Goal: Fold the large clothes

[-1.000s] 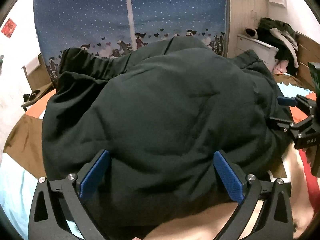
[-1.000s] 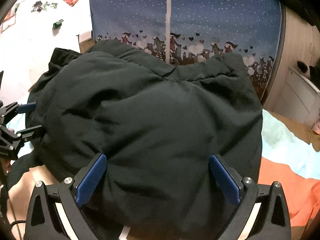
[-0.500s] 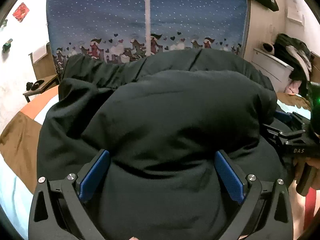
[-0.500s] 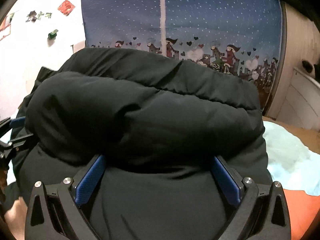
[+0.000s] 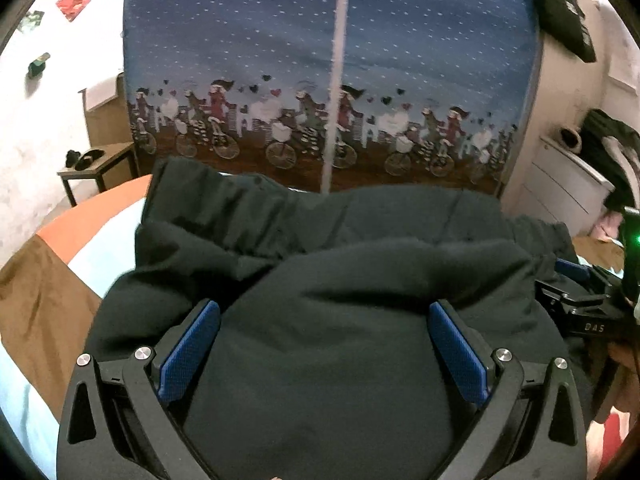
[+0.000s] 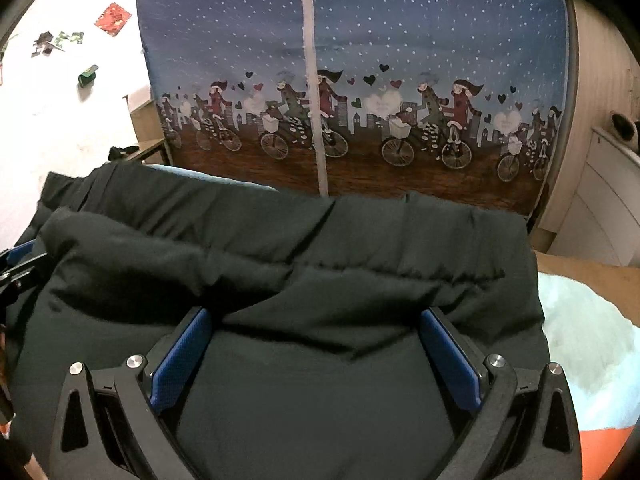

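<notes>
Lying on bed: dark garment, doubled over itself, before the blue curtain
Left tool: blue pads spread wide, garment bulging between them
Right tool: likewise spread, fabric filling the gap; real grip unclear

1. The left hand-held gripper fills the bottom of the left wrist view, its blue-padded fingers spread wide apart.
2. The right hand-held gripper fills the bottom of the right wrist view, jaws likewise set wide.
3. In the left wrist view, the right hand-held gripper shows at the right edge, mid-height.
4. A hand shows at the lower right edge there.
</notes>
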`<state>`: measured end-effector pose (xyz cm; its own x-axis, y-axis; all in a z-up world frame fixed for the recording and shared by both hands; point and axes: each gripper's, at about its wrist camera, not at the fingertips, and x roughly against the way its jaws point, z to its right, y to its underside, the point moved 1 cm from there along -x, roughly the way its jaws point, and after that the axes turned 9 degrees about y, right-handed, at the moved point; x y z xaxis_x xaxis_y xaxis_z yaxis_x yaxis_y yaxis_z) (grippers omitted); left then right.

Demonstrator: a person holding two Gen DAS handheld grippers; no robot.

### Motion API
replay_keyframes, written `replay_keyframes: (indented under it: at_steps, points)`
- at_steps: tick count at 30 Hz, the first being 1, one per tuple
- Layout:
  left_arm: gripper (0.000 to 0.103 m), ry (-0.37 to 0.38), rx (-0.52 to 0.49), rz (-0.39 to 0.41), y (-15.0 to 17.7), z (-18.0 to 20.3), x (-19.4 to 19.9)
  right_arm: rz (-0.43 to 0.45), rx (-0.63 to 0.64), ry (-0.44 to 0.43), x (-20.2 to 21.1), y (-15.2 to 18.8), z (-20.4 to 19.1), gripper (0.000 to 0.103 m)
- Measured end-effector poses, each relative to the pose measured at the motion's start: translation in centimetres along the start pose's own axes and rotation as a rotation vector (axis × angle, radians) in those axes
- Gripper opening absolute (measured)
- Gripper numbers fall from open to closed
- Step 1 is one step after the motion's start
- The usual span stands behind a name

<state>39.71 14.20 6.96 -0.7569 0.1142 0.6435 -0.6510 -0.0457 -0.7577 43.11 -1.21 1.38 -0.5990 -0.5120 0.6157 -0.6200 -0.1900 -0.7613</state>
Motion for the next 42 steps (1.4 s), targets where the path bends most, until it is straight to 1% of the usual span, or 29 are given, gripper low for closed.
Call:
replay_keyframes:
  at_steps: [3, 8, 13, 15, 19, 25, 42]
  points:
    - [0.102, -0.01, 0.02, -0.004, -0.5, -0.8, -0.6, -0.026, -0.013, 0.006, -1.3, -0.8, 0.2, 0.103]
    - [0.102, 0.034, 0.04, -0.053, -0.7, -1.6, -2.1, -0.085, -0.016, -0.024, -3.0, -0.9, 0.4, 0.103]
    - [0.102, 0.064, 0.059, -0.054, -0.6, -2.2, -2.9, -0.153, -0.012, -0.055, -4.2, -1.1, 0.6, 0.103]
    - [0.102, 0.082, 0.068, -0.049, -0.4, -2.4, -3.1, -0.164, -0.019, -0.069, -4.4, -1.0, 0.6, 0.103]
    - [0.102, 0.11, 0.082, -0.027, 0.1, -2.8, -3.0, -0.166, -0.037, -0.099, -4.4, -0.6, 1.0, 0.103]
    - [0.102, 0.122, 0.083, -0.018, 0.3, -2.7, -2.8, -0.146, -0.046, -0.107, -4.4, -0.2, 1.0, 0.103]
    - [0.102, 0.129, 0.085, -0.015, 0.4, -2.7, -2.9, -0.132, -0.053, -0.112, -4.4, 0.1, 1.0, 0.103]
